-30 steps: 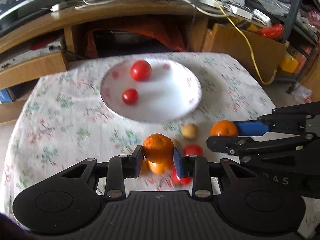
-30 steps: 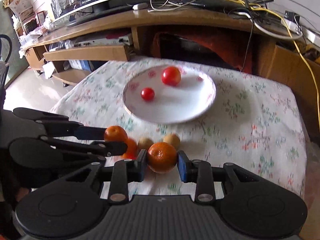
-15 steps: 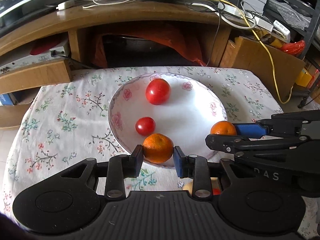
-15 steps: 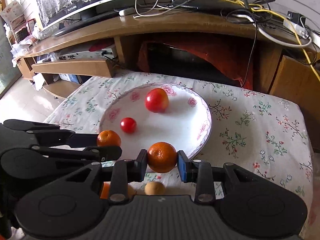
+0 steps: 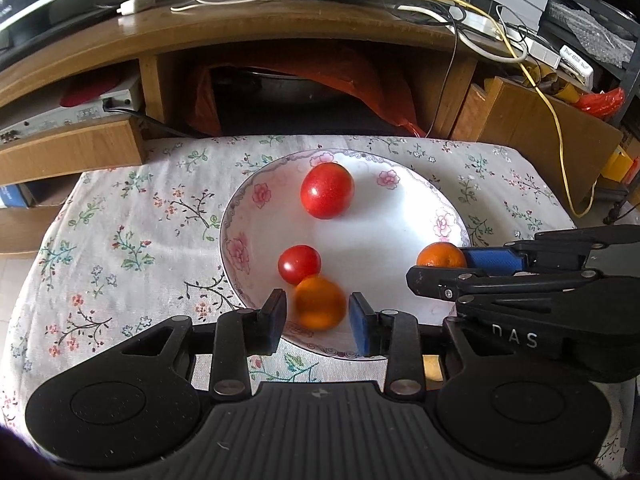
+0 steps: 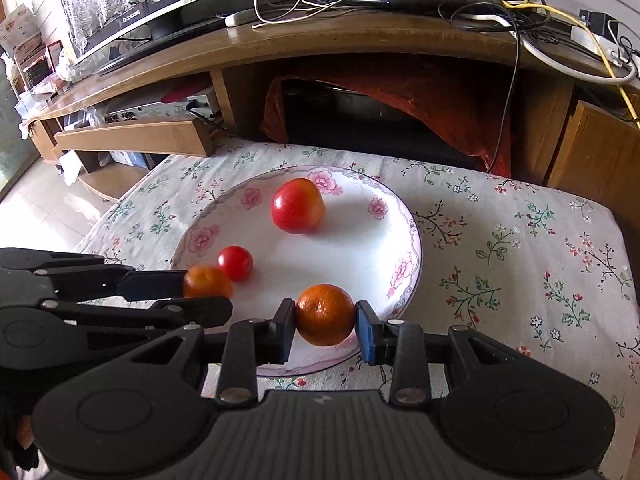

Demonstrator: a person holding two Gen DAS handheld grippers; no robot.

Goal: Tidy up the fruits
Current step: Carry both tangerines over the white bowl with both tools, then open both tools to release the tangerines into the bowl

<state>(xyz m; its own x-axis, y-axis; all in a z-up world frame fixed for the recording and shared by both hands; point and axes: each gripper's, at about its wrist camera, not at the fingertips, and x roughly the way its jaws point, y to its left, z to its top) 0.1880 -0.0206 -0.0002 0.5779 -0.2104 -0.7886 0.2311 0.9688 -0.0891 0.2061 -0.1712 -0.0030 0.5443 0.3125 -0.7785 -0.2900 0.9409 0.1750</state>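
**Left wrist view: one mandarin loose over the plate, the other clamped**

Left wrist view shows your left gripper [image 5: 318, 316] with its jaws spread apart, a clear gap on each side of the blurred round orange mandarin [image 5: 320, 302] between them. That fruit sits over the near part of the white floral-rimmed ceramic plate [image 5: 404, 200], just beside the small red cherry tomato [image 5: 299, 264]; whether it already rests on the plate you cannot tell from the blur. A large red tomato [image 5: 327, 190] lies farther back on the plate, well apart from the others.

Your right gripper [image 6: 325, 326] is clamped on a second round orange mandarin [image 6: 325, 314], both pads pressed to its sides. From the right wrist view you are holding it over the near right part of the plate [image 6: 400, 216], inside the rim. In the left wrist view the same gripper [image 5: 440, 268] reaches in from the right with that mandarin [image 5: 440, 255] at its tips.

The plate stands on a white cloth printed with small flowers and branches [image 6: 520, 248], which covers the table. Behind the table a brown wooden TV stand [image 6: 360, 40] carries a tangle of white, black and yellow cables [image 6: 500, 4], and an orange-red cloth [image 6: 440, 92] hangs in its open compartment.
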